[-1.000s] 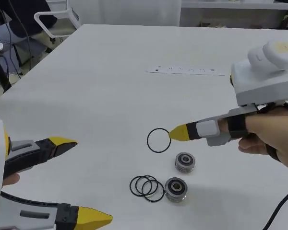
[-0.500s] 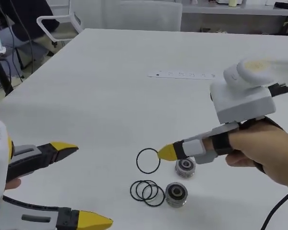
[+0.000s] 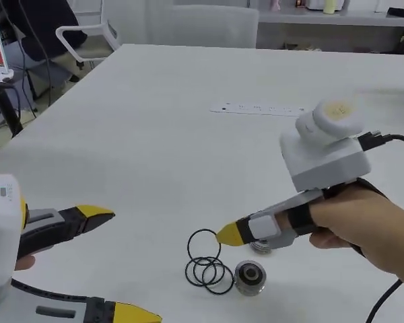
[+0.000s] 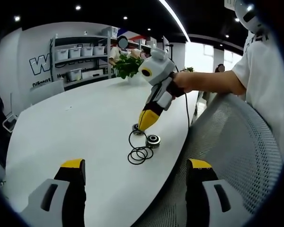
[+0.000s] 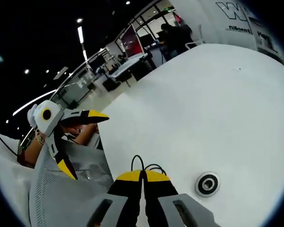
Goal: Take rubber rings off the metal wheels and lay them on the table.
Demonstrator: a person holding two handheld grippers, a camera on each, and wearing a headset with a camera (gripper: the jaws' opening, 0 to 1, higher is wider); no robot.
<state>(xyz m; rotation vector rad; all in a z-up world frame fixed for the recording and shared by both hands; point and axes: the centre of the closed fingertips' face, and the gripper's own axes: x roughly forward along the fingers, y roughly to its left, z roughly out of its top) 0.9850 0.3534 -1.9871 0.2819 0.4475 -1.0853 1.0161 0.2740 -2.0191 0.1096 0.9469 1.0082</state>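
My right gripper (image 3: 227, 235) is shut on a thin black rubber ring (image 3: 203, 243), which hangs from its yellow tip just above the table. Right below lies a small pile of overlapping rings (image 3: 209, 272). A metal wheel (image 3: 249, 277) stands beside the pile, and a second wheel (image 3: 259, 247) is partly hidden behind the right gripper. In the right gripper view the shut jaws (image 5: 142, 176) meet over the ring (image 5: 135, 161), with a wheel (image 5: 208, 184) to the right. My left gripper (image 3: 118, 264) is open at the near left, well apart from the rings. Its view shows rings (image 4: 138, 153) and a wheel (image 4: 153, 139).
A white power strip (image 3: 259, 108) lies flat further back on the white table (image 3: 155, 134). A chair (image 3: 87, 33) stands past the far left corner. A mesh chair back (image 4: 227, 156) is close to the table's near edge.
The right gripper has carried the ring toward me, from beyond the wheels to the edge of the ring pile. The left gripper has stayed open in place.
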